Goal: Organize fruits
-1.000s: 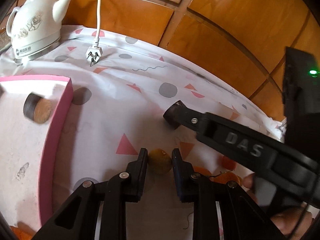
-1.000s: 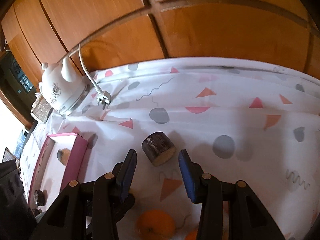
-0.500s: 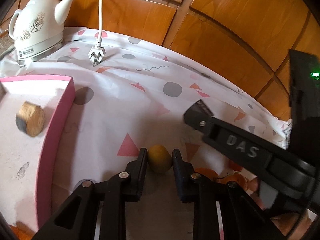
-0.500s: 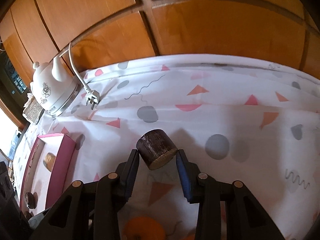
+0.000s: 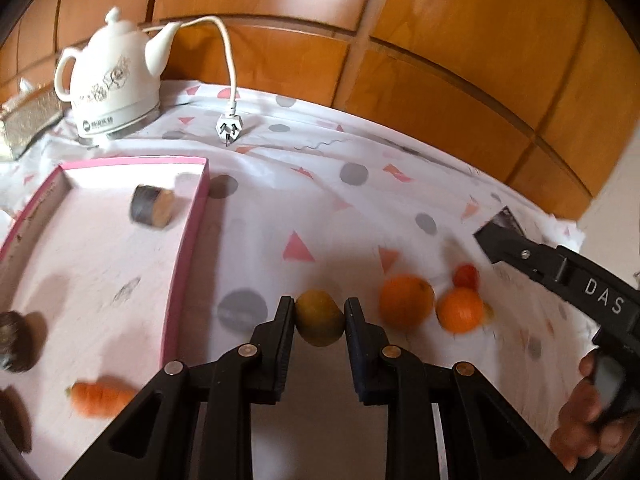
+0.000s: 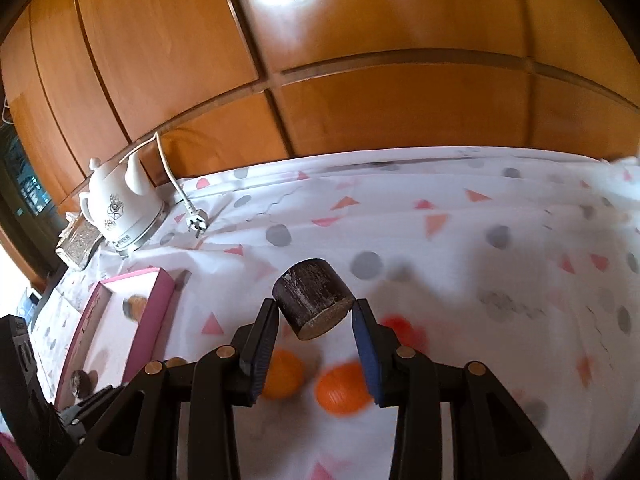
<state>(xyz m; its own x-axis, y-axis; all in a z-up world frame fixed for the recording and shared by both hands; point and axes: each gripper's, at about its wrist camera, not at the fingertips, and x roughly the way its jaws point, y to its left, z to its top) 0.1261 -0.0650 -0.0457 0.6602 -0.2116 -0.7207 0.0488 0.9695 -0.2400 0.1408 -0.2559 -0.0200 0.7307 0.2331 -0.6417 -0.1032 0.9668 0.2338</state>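
Presently the yellow-green fruit (image 5: 319,317) sits between the fingers of the left gripper (image 5: 319,320), both pads touching its sides, so it is clamped across its widest part. It appears lifted off the tablecloth (image 5: 320,208), just right of the pink box (image 5: 188,248); contact with the cloth cannot be ruled out.

Handling, judged: small, round, firm skin, light. Smooth curve could roll or slip out forward, so a hold at mid-girth is right, with moderate squeeze to avoid bruising.

Right gripper (image 6: 314,316) has a dark wooden cylinder (image 6: 313,298) between its fingers. The left pad touches; a thin gap seems to show at the right pad, though the piece appears held above the cloth.

Loose on the cloth to the right: two oranges (image 5: 406,300) (image 5: 459,315) touching or nearly so, and a small red fruit (image 5: 466,275) behind them.

Box already holds a cut wooden piece (image 5: 152,211), a dark round thing (image 5: 14,340) and a carrot (image 5: 102,396).

Far left corner: white kettle (image 5: 112,92), its plug (image 5: 229,128) lying unplugged.
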